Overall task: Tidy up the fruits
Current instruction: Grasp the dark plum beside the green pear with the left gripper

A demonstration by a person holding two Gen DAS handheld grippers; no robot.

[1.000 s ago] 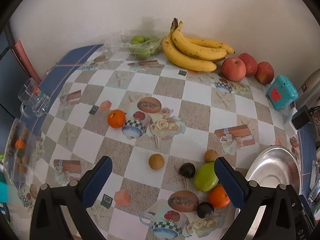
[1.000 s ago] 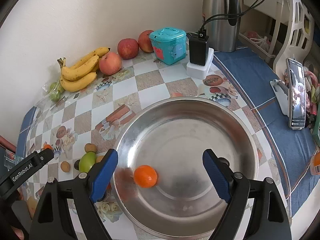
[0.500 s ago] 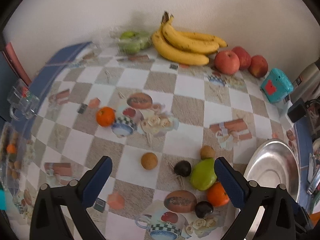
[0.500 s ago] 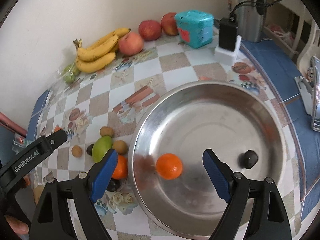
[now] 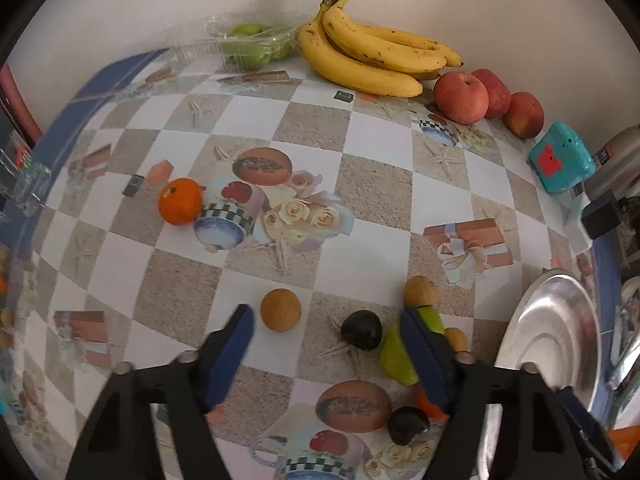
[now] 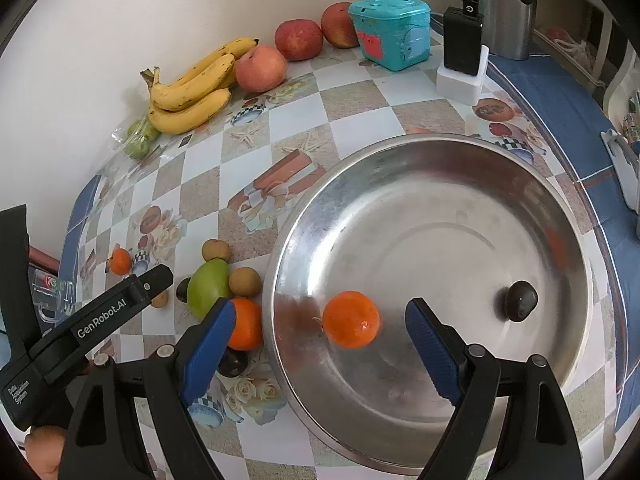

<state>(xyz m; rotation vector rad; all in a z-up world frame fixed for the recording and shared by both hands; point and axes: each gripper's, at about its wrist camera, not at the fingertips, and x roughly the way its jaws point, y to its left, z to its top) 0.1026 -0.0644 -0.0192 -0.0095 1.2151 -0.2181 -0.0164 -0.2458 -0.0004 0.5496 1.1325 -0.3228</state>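
Observation:
My left gripper [image 5: 324, 320] points down at the checked tablecloth and its jaws are closing. A brown round fruit [image 5: 280, 315] and a dark plum [image 5: 361, 330] lie between them, untouched. A green mango [image 5: 394, 358], an orange [image 5: 426, 406] and a second plum [image 5: 408, 424] sit by its right finger. My right gripper [image 6: 320, 312] stands open over the steel bowl [image 6: 440, 140]. An orange [image 6: 351, 319] lies in the bowl between its fingers, and a dark plum [image 6: 520, 300] rests further right. Another orange [image 5: 180, 201] sits alone at the left.
Bananas [image 5: 372, 60], red apples [image 5: 460, 96] and a plastic box of green fruit [image 5: 252, 44] line the wall. A teal box [image 6: 392, 36], a black charger on a white block [image 6: 462, 52] and a steel kettle [image 6: 508, 8] stand behind the bowl.
My left gripper has sunk toward the small fruits and its jaws have narrowed. My right gripper has shifted over the bowl, where a dark plum now shows.

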